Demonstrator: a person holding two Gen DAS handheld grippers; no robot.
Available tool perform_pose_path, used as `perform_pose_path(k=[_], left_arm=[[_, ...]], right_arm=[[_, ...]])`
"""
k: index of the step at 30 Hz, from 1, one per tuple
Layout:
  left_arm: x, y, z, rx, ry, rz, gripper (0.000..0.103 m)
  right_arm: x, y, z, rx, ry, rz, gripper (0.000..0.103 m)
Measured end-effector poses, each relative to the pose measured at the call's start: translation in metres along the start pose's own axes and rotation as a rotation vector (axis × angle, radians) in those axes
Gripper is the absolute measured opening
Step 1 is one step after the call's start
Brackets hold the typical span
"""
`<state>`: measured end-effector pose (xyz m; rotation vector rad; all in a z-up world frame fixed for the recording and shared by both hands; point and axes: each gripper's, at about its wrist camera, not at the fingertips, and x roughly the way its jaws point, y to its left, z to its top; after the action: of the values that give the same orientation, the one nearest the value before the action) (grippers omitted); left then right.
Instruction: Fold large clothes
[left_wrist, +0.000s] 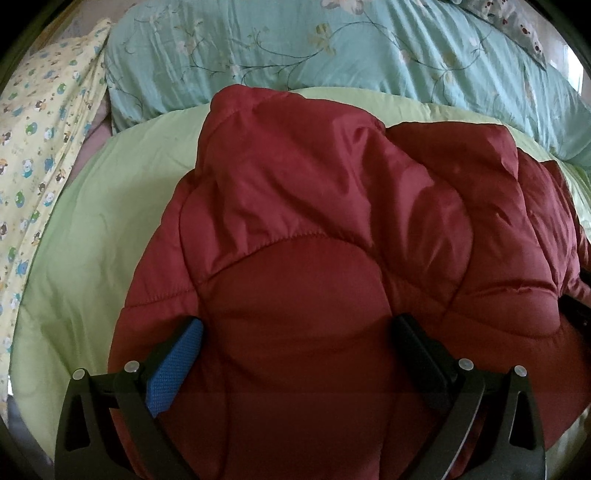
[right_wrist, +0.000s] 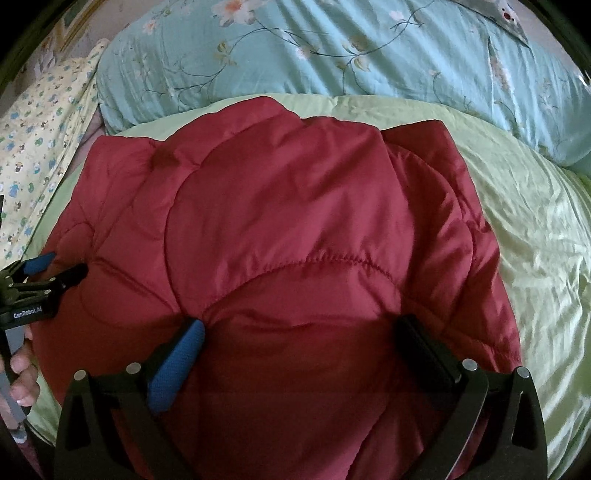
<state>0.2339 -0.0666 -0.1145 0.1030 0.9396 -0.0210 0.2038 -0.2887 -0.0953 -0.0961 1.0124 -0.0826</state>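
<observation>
A bed with a light green sheet (right_wrist: 517, 206) carries the red padded jacket (right_wrist: 280, 221), which lies in its middle as a folded, thick bundle. Both the left gripper (left_wrist: 299, 332) and the right gripper (right_wrist: 299, 332) hover over its near edge with jaws wide apart, holding nothing. The fold seems mostly done, perhaps one more fold or some flattening is left; the blue flowered quilt (right_wrist: 369, 55) lies behind.
</observation>
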Motion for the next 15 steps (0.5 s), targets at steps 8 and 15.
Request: perform_pose_path(k=[8, 15], left_arm=[[0.003, -0.005, 0.004, 0.018, 0.025, 0.026, 0.103], [0.004, -0.005, 0.006, 0.024, 0.029, 0.027, 0.103]], right_arm=[[-0.005, 0.004, -0.003, 0.006, -0.007, -0.035, 0.102], [-0.024, 0.011, -0.027, 0.032, -0.032, -0.058, 0.103]])
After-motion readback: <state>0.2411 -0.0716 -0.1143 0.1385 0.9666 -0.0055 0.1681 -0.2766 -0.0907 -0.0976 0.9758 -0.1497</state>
